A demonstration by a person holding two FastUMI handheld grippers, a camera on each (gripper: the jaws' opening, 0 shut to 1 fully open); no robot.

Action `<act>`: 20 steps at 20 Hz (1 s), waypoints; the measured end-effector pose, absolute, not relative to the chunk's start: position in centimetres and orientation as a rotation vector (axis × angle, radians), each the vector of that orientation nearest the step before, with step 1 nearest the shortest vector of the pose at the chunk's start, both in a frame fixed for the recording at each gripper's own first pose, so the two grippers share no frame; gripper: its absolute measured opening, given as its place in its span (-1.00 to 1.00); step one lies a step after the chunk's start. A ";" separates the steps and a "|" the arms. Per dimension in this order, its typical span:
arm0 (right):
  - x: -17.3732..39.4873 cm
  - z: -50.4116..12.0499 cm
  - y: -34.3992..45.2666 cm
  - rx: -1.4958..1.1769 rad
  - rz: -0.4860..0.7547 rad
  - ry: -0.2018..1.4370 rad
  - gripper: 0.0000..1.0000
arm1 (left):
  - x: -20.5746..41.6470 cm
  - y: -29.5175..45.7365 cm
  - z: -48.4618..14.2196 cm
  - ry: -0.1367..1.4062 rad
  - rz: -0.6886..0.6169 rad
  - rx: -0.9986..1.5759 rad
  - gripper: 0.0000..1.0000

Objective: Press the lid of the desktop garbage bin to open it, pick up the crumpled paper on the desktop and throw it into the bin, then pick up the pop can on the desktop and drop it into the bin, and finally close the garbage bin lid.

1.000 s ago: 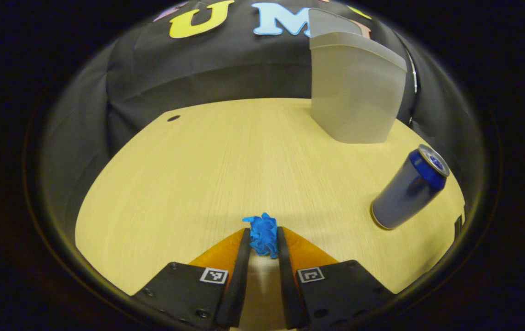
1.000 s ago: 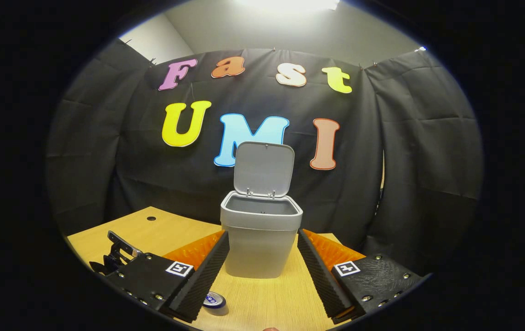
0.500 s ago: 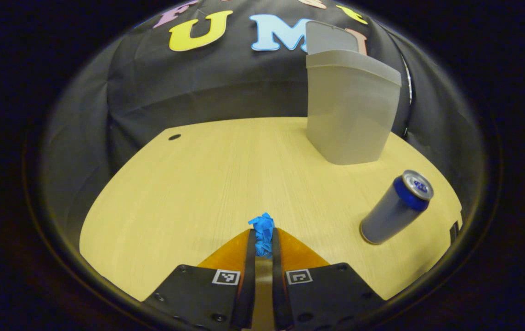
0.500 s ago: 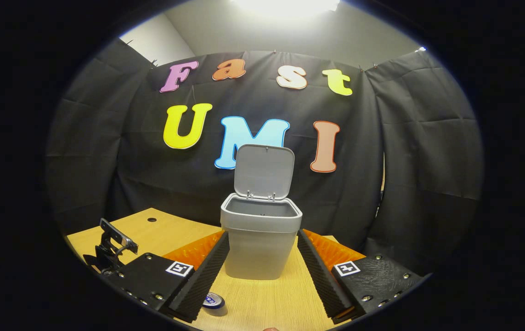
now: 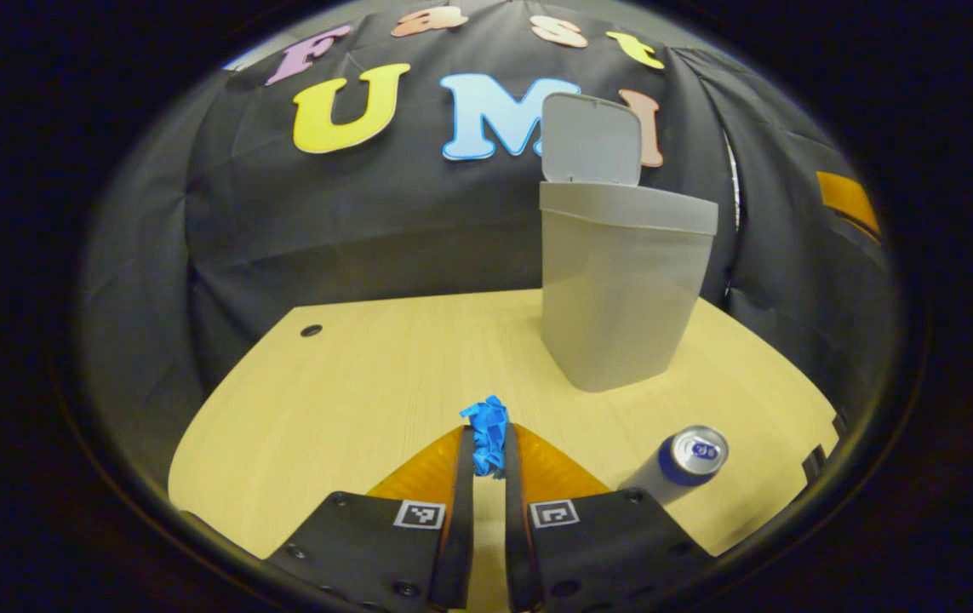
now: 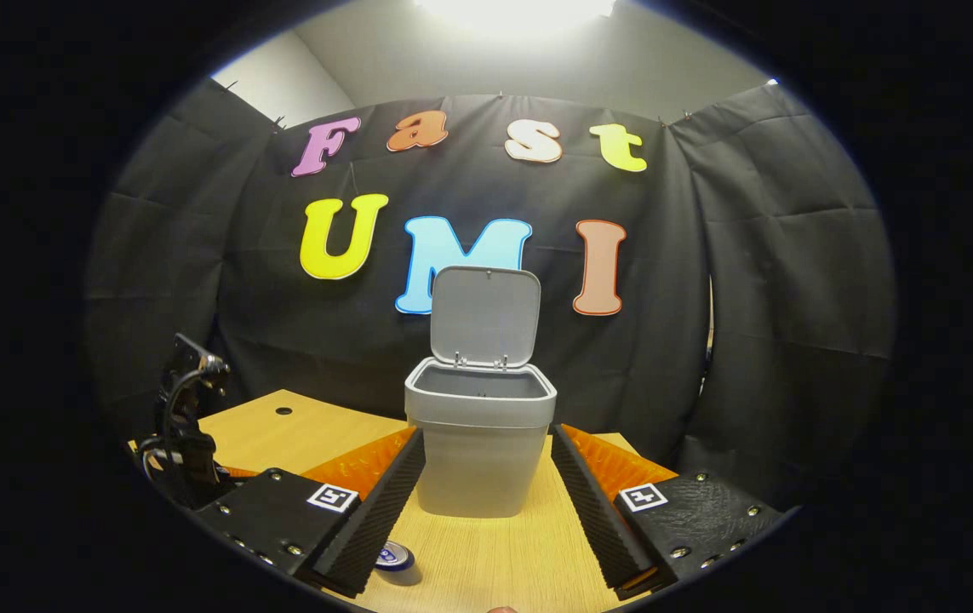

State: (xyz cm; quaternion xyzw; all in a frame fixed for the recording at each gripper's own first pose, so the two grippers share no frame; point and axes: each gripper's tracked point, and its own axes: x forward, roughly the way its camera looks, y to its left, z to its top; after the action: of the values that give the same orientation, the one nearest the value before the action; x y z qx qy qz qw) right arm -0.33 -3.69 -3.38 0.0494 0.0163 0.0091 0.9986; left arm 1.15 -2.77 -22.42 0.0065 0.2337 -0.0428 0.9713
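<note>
The crumpled blue paper (image 5: 487, 432) is pinched between the fingers of my left gripper (image 5: 486, 447), which holds it above the wooden desk (image 5: 367, 383). The grey bin (image 5: 618, 285) stands ahead to the right with its lid (image 5: 592, 140) up. A blue-topped pop can (image 5: 680, 464) stands upright at the lower right of the left gripper view. In the right gripper view my right gripper (image 6: 486, 460) is open, its fingers framing the bin (image 6: 479, 447) from a distance, the lid (image 6: 484, 317) raised behind the bin's opening. The can's top (image 6: 395, 557) peeks beside the left finger.
The other gripper's body (image 6: 184, 426) rises at the left of the right gripper view. A small round hole (image 5: 311, 330) marks the desk's far left corner. Black cloth closes off the back and sides beyond the desk's edges.
My left gripper squeezed tighter on the blue paper, then lifted with it and tilted up, so the bin and can dropped lower in its view. The right gripper stayed almost still.
</note>
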 end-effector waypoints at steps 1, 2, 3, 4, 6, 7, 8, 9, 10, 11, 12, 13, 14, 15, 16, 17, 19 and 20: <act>-0.2 -3.4 -3.9 0.104 0.013 0.030 0.91 | 1.6 -3.1 -21.5 0.454 -0.096 0.018 -0.55; -0.2 -3.3 -4.3 0.110 0.008 0.028 0.92 | 2.0 -3.5 -20.5 0.436 -0.105 0.020 -0.54; -0.2 -3.4 -4.5 0.116 0.001 0.028 0.92 | 2.7 -3.9 -19.4 0.418 -0.117 0.020 -0.54; -0.1 -3.4 -4.8 0.120 -0.006 0.027 0.92 | 3.3 -4.4 -18.3 0.402 -0.129 0.018 -0.55; -0.1 -3.6 -5.3 0.119 -0.023 0.030 0.92 | 4.5 -5.8 -16.3 0.365 -0.163 0.011 -0.55; -0.2 -3.8 -5.7 0.118 -0.032 0.033 0.92 | 5.1 -6.5 -15.3 0.349 -0.180 0.009 -0.55; -0.2 -3.9 -6.0 0.117 -0.039 0.036 0.92 | 5.7 -7.2 -14.3 0.336 -0.198 0.001 -0.54; -0.2 -4.0 -6.2 0.118 -0.047 0.039 0.92 | 6.2 -8.1 -13.3 0.319 -0.213 -0.013 -0.56; -0.2 -4.2 -6.6 0.117 -0.056 0.045 0.92 | 6.8 -8.8 -12.3 0.304 -0.232 -0.033 -0.56; -0.3 -4.5 -6.9 0.115 -0.067 0.051 0.92 | 7.6 -9.6 -11.3 0.293 -0.249 -0.048 -0.55; -0.5 -4.5 -7.4 0.113 -0.081 0.056 0.92 | 8.3 -10.4 -10.3 0.280 -0.267 -0.062 -0.56; -0.6 -4.6 -7.7 0.110 -0.096 0.060 0.92 | 9.0 -11.1 -9.4 0.273 -0.281 -0.069 -0.56; -0.7 -4.7 -8.1 0.107 -0.112 0.066 0.92 | 9.8 -11.7 -8.9 0.270 -0.294 -0.071 -0.56; -1.0 -4.8 -8.4 0.103 -0.127 0.072 0.92 | 10.6 -12.3 -8.2 0.264 -0.309 -0.076 -0.56; -1.2 -4.9 -8.7 0.098 -0.143 0.075 0.92 | 11.4 -12.9 -7.5 0.257 -0.321 -0.084 -0.56; -1.6 -5.0 -8.9 0.094 -0.158 0.079 0.92 | 12.3 -13.3 -6.9 0.250 -0.335 -0.093 -0.54; -2.2 -5.2 -9.3 0.090 -0.184 0.090 0.92 | 13.7 -14.0 -6.0 0.244 -0.347 -0.100 -0.55; -2.4 -5.2 -9.3 0.092 -0.195 0.094 0.92 | 14.3 -14.3 -5.5 0.237 -0.353 -0.102 -0.54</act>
State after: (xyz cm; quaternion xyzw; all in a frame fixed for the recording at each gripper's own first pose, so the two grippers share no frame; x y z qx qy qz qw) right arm -2.43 -9.33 -5.24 0.0458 0.0469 -0.0971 0.9931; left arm 14.33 -14.31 -5.54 -0.0505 0.1173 -0.1753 0.9762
